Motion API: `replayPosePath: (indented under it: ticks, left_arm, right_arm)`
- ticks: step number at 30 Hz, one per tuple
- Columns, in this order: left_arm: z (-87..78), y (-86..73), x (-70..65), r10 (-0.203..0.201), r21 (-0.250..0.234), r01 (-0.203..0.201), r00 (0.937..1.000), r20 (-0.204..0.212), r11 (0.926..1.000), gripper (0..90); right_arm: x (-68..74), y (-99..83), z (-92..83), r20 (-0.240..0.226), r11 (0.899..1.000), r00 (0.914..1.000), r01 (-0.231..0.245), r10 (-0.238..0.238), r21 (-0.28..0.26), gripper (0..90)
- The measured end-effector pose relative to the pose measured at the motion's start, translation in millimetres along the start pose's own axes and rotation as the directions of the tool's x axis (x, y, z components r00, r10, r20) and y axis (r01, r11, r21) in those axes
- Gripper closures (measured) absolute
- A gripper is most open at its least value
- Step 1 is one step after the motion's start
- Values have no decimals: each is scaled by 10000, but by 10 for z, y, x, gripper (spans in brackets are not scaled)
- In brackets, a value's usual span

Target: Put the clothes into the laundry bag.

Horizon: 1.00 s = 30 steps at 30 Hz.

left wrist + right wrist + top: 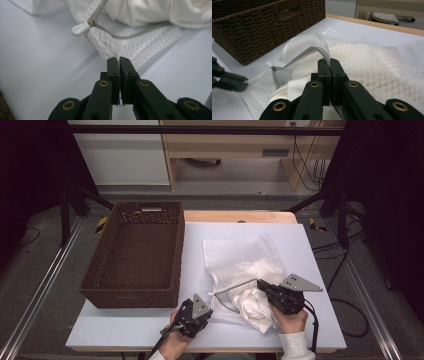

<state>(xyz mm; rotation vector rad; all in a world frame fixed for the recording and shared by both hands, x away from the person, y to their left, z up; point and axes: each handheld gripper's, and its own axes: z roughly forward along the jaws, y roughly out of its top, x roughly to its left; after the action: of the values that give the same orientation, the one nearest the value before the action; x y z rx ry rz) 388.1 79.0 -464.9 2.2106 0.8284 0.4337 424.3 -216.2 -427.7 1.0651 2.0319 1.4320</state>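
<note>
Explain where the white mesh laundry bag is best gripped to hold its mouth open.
Probably by its hemmed rim: the mesh laundry bag lies limp, only folded edges offering purchase. The left gripper pinches the near lower edge, the right gripper the raised upper edge.

Even overhead light, soft shadows, dark bg edges, close-ups slightly blurred

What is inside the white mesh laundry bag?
A crumpled white cloth bulges from the open mouth of the mesh bag. The mesh hides how far in it reaches and anything else inside.
</note>
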Motion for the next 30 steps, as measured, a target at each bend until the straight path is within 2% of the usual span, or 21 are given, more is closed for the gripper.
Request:
replayPosePath:
  ticks: [2, 5, 6, 7, 8, 9, 10, 11, 13, 14, 15, 16, 17, 19, 20, 21, 23, 26, 30]
  left_arm:
    - [47, -53, -18, 21, -32, -21, 10000, -25, 10000, 856]
    - [75, -29, 7, 111, -136, -111, 9999, -8, 9998, 828]
    - [73, -3, 23, 94, -271, -96, 9999, -88, 9996, 686]
    - [80, 18, 40, 30, -420, -35, 9999, -127, 9991, 686]
    - [109, 58, 77, -67, -454, 61, 9999, -140, 9989, 584]
    - [188, 113, 143, -503, -375, 502, 9987, -26, 9980, 444]
    - [188, 113, 143, -503, -375, 502, 9987, -26, 9980, 426]
    - [234, 126, 176, -705, -361, 711, 9973, 180, 9968, 426]
    - [329, 133, 224, -1096, -102, 1102, 9926, 520, 9939, 463]
    - [375, 108, 235, -1281, -40, 1285, 9902, 563, 9917, 597]
    - [375, 108, 235, -1281, -40, 1285, 9902, 563, 9917, 648]
    - [364, 96, 231, -1260, -105, 1268, 9905, 545, 9919, 648]
    - [352, 90, 225, -1287, -94, 1297, 9891, 716, 9915, 765]
    - [301, 85, 184, -1079, -78, 1086, 9924, 598, 9941, 870]
    - [234, 73, 132, -871, -7, 872, 9946, 558, 9962, 872]
    - [234, 73, 132, -871, -7, 872, 9946, 558, 9962, 873]
    - [165, 37, 77, -607, -141, 615, 9967, 539, 9980, 873]
    - [104, -6, 34, -458, -365, 478, 9976, 526, 9982, 872]
    - [136, -35, 29, -464, -351, 484, 9974, 555, 9982, 872]
  right_arm:
    - [7, 2, -1, -7, 10000, 10000, 14, -14, 9, 889]
    - [7, 5, -5, 6, 10000, 10000, 42, -42, 33, 889]
    - [3, 7, -9, -15, 10000, 10000, 49, -49, 34, 889]
    - [3, 7, -9, -15, 10000, 10000, 49, -49, 34, 889]
    - [4, 8, -10, -16, 10000, 10000, 33, -33, 43, 889]
    - [9, 14, -18, 2, 10000, 10000, 36, -36, 41, 889]
    - [9, 14, -18, 2, 10000, 10000, 36, -36, 41, 889]
    - [13, 17, -24, 6, 10000, 10000, 56, -56, 32, 890]
    - [14, 23, -41, 44, 9999, 9999, 106, -107, 30, 889]
    - [9, 27, -58, 42, 9999, 9999, 110, -110, 3, 889]
    - [9, 27, -58, 42, 9999, 9999, 110, -110, 3, 889]
    - [8, 29, -69, 52, 9999, 9999, 103, -103, 8, 889]
    - [8, 31, -80, 50, 10000, 10000, 63, -63, 23, 889]
    - [2, 39, -97, 83, 10000, 10000, 19, -19, 21, 889]
    - [5, 42, -104, 97, 10000, 9999, 28, -29, 28, 889]
    - [5, 42, -104, 97, 10000, 9999, 28, -29, 28, 889]
    - [12, 51, -139, 189, 10000, 9998, 61, -62, 56, 889]
    - [10, 46, -159, 244, 10000, 9997, 35, -36, 57, 889]
    - [7, 11, -160, 270, 9999, 9996, 0, -3, 107, 886]
